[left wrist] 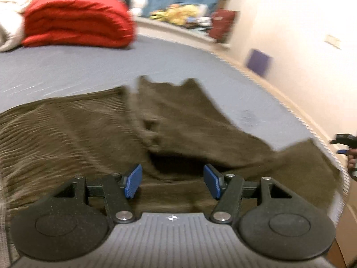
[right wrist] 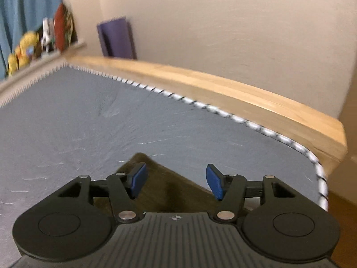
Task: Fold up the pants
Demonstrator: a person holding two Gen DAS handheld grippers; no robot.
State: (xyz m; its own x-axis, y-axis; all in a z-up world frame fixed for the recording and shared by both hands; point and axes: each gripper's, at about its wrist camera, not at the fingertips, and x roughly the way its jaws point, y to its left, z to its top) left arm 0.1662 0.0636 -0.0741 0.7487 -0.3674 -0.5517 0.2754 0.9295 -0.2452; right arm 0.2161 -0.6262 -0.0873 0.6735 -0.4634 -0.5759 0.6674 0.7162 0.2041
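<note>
Both tongs gape over blurred, seemingly ribbed olive pants

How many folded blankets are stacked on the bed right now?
1 clearly: the red blanket at the far left of the bed, beyond the pants. Pale bedding beside it is bunched; more may be hidden.

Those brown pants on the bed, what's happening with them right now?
A person with a handheld gripper in each hand is folding the brown pants, which lie spread and rumpled on the grey-blue bed. The left gripper hangs open over the near edge of the cloth. The right gripper is open above a corner of the pants. Neither grips the fabric now.
</note>
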